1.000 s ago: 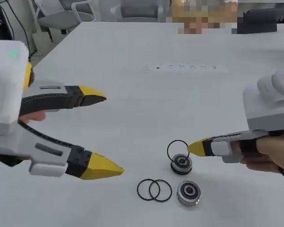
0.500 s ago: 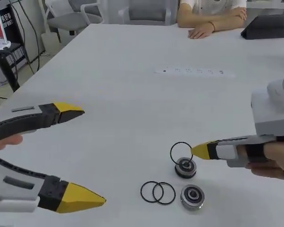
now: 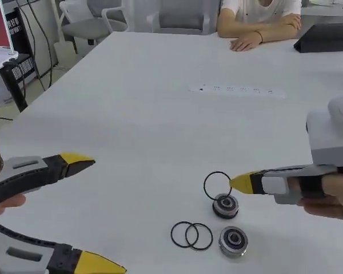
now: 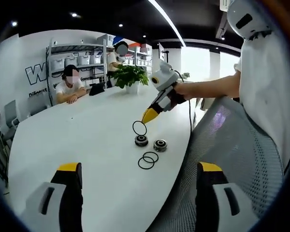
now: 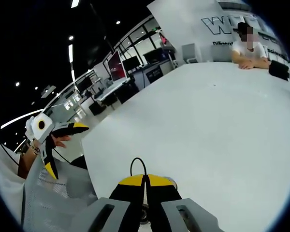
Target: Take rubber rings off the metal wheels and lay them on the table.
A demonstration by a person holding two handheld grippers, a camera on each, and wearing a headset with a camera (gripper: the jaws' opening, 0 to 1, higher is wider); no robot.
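Seated person (image 3: pixel 257 20) at far end, forearms lying forward. Dark flat case (image 3: pixel 326 39) near them. Row of sockets (image 3: pixel 237 89) mid-surface. Grey office chairs (image 3: pixel 88 23) far left. Potted plant (image 4: pixel 129 76), shelving with bins (image 4: pixel 79 62), mesh chair back (image 4: pixel 227 145).

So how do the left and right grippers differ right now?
The left gripper has its jaws wide open and holds nothing; the right gripper has its jaws shut on a rubber ring. The left gripper hangs well off from the farther wheel, while the right gripper's tip is just above it. Both have yellow tips.
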